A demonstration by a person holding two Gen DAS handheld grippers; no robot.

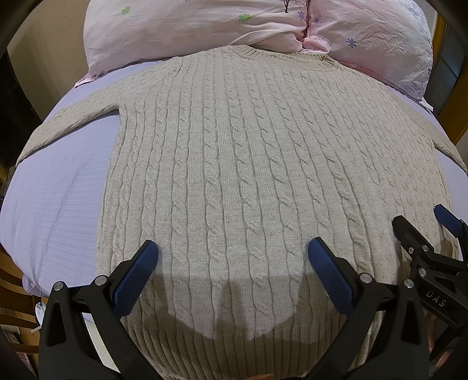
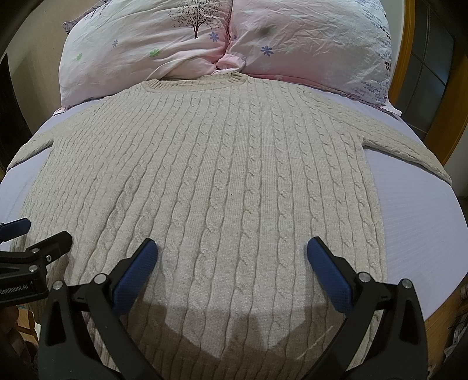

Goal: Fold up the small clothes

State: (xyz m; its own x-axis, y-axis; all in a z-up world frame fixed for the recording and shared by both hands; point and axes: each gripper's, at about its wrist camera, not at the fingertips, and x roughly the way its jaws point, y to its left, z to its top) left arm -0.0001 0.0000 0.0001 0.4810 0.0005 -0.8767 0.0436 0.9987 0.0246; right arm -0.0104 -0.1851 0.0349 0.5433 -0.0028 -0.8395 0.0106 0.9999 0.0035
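From the left wrist view we see the sweater (image 1: 248, 163) spread flat and face up on the bed (image 1: 58, 190), neckline far against the two pillows (image 1: 190, 26), ribbed hem near us. The left tool (image 1: 232, 263) hangs just above the lower body of the knit with its jaws spread wide and nothing between them. At the near right edge the right tool (image 1: 424, 222) shows, also parted and empty. The left sleeve (image 1: 67, 125) runs out towards the far left edge of the bed.

We judge this cable knit to be soft, thick and fairly heavy for its kind; it should drape and stretch rather than slide, so a pinch on one layer may drag the layer beneath along.

From the right wrist view the sweater (image 2: 210, 175) lies the same way, its right sleeve (image 2: 409, 155) stretching to the right edge of the bed (image 2: 424, 219). The right tool (image 2: 232, 263) is wide apart over the hem area; the left tool (image 2: 38, 233) sits at the near left. We would take hold at a shoulder seam and the hem corner on the same side, where the ribbing gives firmer purchase.
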